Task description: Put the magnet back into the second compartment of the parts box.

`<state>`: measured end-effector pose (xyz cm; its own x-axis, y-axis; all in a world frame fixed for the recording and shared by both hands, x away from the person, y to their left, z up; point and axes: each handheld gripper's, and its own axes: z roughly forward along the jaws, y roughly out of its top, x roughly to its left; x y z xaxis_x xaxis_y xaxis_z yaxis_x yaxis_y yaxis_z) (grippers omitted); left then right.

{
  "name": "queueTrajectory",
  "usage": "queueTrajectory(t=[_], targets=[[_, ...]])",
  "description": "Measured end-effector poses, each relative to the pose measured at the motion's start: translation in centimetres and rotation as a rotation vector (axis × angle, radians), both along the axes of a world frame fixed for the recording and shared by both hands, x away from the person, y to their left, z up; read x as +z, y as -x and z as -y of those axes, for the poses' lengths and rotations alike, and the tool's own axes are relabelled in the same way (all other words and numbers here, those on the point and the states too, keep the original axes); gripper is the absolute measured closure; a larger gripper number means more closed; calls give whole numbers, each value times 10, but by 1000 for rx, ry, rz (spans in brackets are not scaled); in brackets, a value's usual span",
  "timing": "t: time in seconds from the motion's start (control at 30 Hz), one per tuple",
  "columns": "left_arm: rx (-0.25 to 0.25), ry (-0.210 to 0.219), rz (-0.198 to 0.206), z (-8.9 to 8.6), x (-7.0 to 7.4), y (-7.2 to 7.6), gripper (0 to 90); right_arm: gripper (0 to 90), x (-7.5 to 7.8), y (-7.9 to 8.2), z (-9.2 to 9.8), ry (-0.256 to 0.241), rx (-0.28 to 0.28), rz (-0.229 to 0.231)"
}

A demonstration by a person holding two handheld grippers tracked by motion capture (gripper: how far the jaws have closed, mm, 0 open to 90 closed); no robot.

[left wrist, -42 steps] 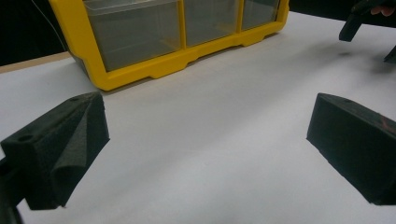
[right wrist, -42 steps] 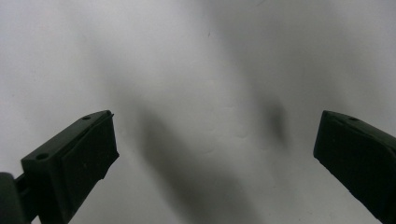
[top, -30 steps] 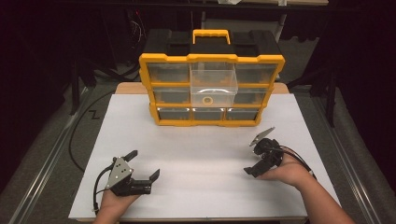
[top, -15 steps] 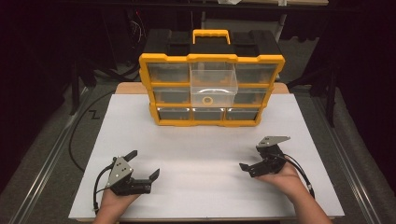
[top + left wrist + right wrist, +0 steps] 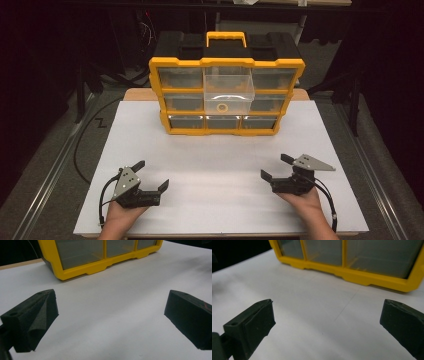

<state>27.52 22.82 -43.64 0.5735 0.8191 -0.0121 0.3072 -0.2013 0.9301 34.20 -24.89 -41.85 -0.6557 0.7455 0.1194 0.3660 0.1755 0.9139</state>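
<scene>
High view, organizer (image 5: 226, 95) beyond both gaping claws

organizer frame (image 5: 226, 63): yellow plastic, smooth, faint sheen
organizer top (image 5: 280, 47): black plastic, matt
drawers (image 5: 227, 89): clear plastic, glossy; the side ones look smoky
table cover (image 5: 220, 165): white, matt, smooth, like paper or board
table edge (image 5: 135, 94): light wood showing behind the cover
left gripper (image 5: 150, 176) jaw pads: black, matt, foam-like
right gripper (image 5: 274, 168) plate: grey, flat, dull
</scene>
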Motion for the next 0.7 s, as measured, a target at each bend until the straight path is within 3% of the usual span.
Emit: queueTrajectory(t=[0.07,0.17,0.27,0.47,0.7], targets=[[5,7,-4,0,0,0,2,1,-3,5,6,-38,-1,-17],[10,3,-18,0,-1,-1,2,0,-1,10,8,2,0,27],[22,13,-28,0,-1,-1,2,0,-1,7,10,-41,1,18],[30,9,-31,1,-2,0,2,0,-1,7,7,-22,11,31],[28,-12,-28,0,-2,1,2,0,0,8,8,-27,-25,45]])
